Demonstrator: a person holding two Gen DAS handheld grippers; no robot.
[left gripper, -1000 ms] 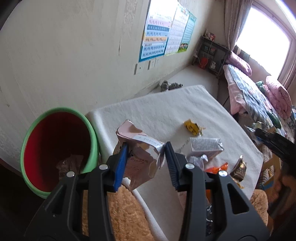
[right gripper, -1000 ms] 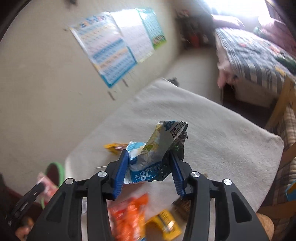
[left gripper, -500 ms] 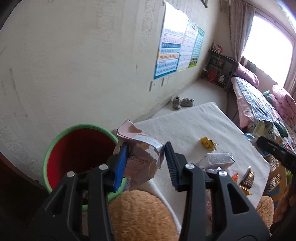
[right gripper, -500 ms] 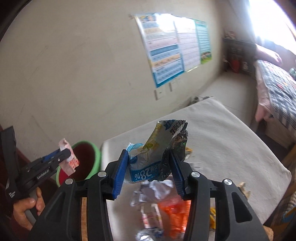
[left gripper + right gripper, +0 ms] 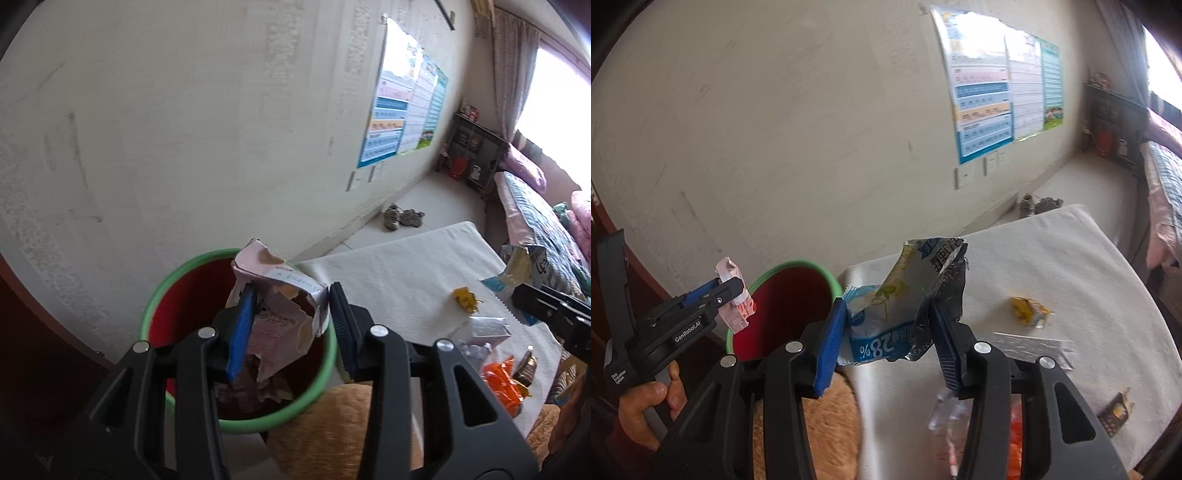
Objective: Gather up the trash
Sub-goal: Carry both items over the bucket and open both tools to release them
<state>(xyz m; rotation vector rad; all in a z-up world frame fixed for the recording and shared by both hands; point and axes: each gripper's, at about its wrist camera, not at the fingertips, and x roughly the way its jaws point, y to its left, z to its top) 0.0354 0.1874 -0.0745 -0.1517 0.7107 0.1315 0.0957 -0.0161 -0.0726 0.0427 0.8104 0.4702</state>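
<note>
Wall posters (image 5: 997,85), shoes (image 5: 402,217), bed (image 5: 535,210)

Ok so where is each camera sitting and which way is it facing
Left wrist: on the left gripper, aimed down over the green-rimmed bin, clamping a torn pink carton.
Right wrist: on the right gripper, facing the wall, gripping a blue snack bag; the person's left hand shows.
Shared: bin, yellow wrapper, posters.
</note>
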